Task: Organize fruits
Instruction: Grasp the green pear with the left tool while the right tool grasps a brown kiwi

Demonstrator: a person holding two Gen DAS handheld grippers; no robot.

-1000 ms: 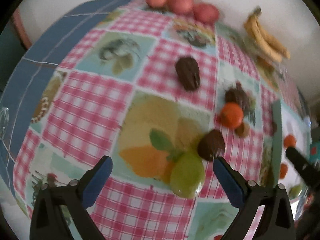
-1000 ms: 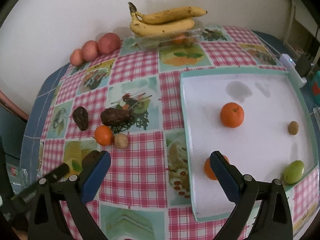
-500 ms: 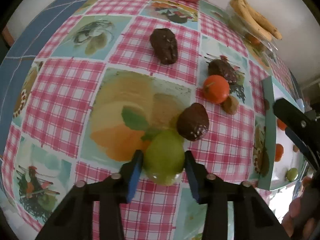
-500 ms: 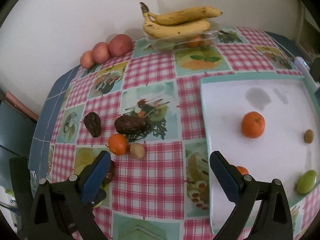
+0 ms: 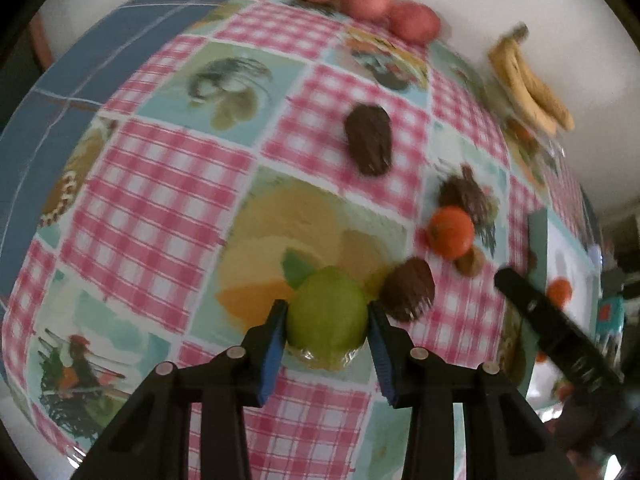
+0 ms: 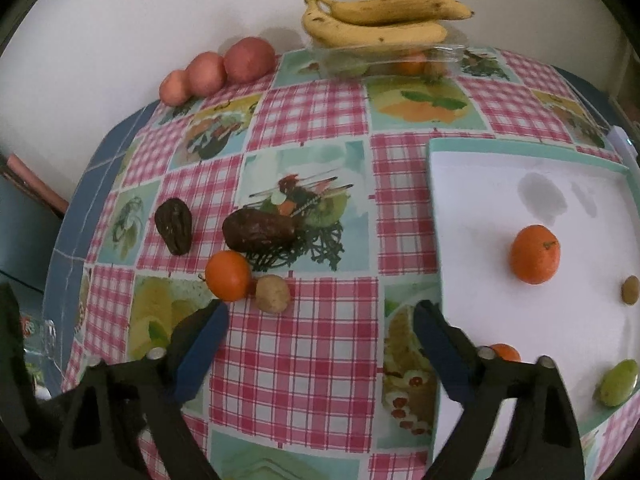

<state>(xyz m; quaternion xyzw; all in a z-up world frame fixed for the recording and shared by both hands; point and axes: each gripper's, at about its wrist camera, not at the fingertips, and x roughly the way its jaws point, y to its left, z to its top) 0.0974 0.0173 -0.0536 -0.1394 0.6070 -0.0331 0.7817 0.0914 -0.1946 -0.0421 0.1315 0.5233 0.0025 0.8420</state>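
Observation:
My left gripper (image 5: 326, 320) is shut on a green round fruit (image 5: 326, 312), both blue pads pressed to its sides; I cannot tell whether it is clear of the tablecloth. A dark brown fruit (image 5: 410, 290) lies right beside it. My right gripper (image 6: 322, 312) hovers over the checked cloth with its jaws closing and nothing between them. Just beyond its fingertips lie an orange (image 6: 228, 275) and a small tan fruit (image 6: 273, 293). The white tray (image 6: 520, 146) on the right holds an orange (image 6: 534, 254), a green fruit (image 6: 618, 382) and a small brown fruit (image 6: 630, 289).
Two dark brown fruits (image 6: 174, 231) (image 6: 260, 230) lie left of centre. Bananas (image 6: 380, 20) rest on a clear plastic box (image 6: 392, 60) at the back wall, three reddish fruits (image 6: 218, 70) to their left. The table's blue edge (image 6: 92, 176) curves along the left.
My left gripper went from wide open to shut on the green fruit. My right gripper shifted left and lower toward the loose orange, and its jaws narrowed.

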